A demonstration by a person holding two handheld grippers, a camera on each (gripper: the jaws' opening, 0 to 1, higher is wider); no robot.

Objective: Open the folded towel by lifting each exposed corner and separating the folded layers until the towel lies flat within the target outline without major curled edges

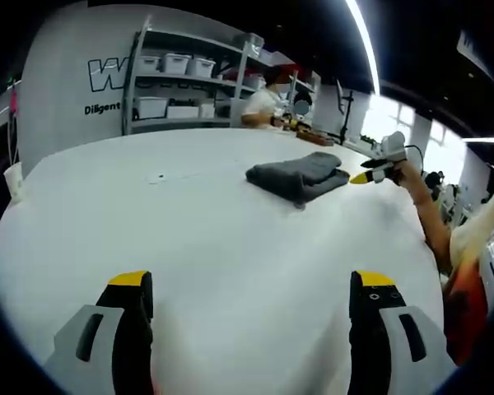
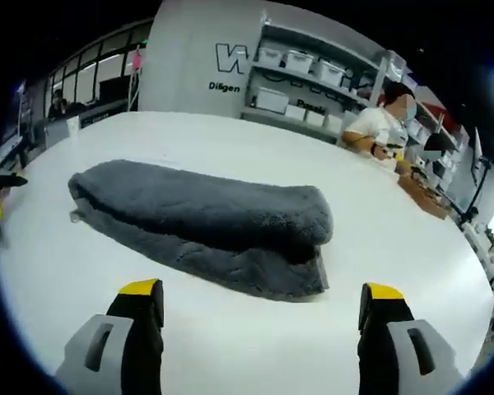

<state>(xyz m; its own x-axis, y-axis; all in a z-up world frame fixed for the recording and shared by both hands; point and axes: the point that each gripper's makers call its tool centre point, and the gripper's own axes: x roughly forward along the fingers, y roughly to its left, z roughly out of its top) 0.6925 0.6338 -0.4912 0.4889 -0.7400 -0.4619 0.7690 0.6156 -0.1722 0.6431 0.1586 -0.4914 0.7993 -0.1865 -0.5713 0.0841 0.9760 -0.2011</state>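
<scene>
A folded dark grey towel (image 1: 299, 178) lies on the white table (image 1: 189, 239), far ahead and to the right in the left gripper view. My left gripper (image 1: 251, 284) is open, well short of it, with nothing between its jaws. The right gripper (image 1: 372, 171) comes in from the right, held by a person's hand, its yellow tips just beside the towel's right end. In the right gripper view the towel (image 2: 206, 222) lies close ahead, a thick roll on a flatter lower layer. My right gripper (image 2: 263, 296) is open just before its near edge.
A person (image 2: 383, 123) sits at the table's far side beside a brown object (image 2: 424, 197). Shelves with white bins (image 1: 177, 82) stand behind the table. A small mark (image 1: 159, 177) shows on the table surface left of the towel.
</scene>
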